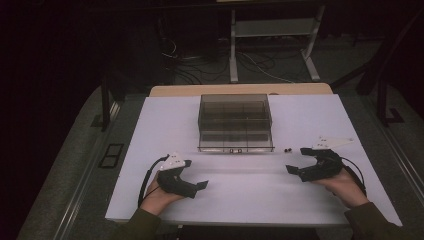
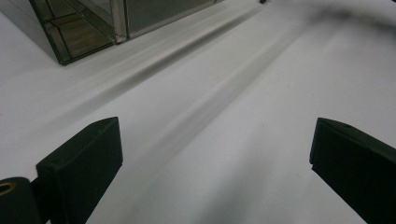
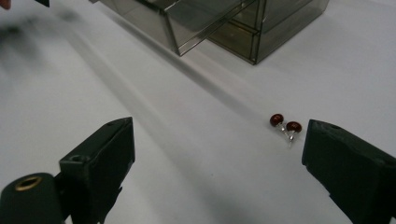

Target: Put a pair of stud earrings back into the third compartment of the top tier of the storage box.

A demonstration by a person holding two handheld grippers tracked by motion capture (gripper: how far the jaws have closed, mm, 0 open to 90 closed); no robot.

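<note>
Right gripper view puts the pair of dark red stud earrings [image 3: 285, 124] at about two o'clock from the middle of the frame, lying on the white table [image 3: 196, 177] just inside the right-hand jaw. The right gripper [image 3: 217, 161] stands wide open with nothing between its jaws. Beyond the earrings, at about twelve o'clock, sits the smoky clear drawer organizer [image 3: 219, 23], one drawer pulled partway out.

From the high view the earrings [image 1: 287, 150] lie just off the organizer's [image 1: 235, 122] front right corner, near the right gripper [image 1: 301, 161] and at about eleven o'clock from it. The left gripper [image 1: 197, 185] hovers low over the table [image 1: 300, 200] at the left, well apart from them; its own view shows the jaws spread wide over bare surface, the left gripper [image 2: 217, 163] empty.

The studs look tiny, light and hard: rounded glossy heads on thin metal posts. They would likely skid or roll under a sloppy pinch, and the posts could bend. The safest hold is probably across one round head, jaws closing low against the table, one stud at a time since the two lie touching or nearly so.
</note>
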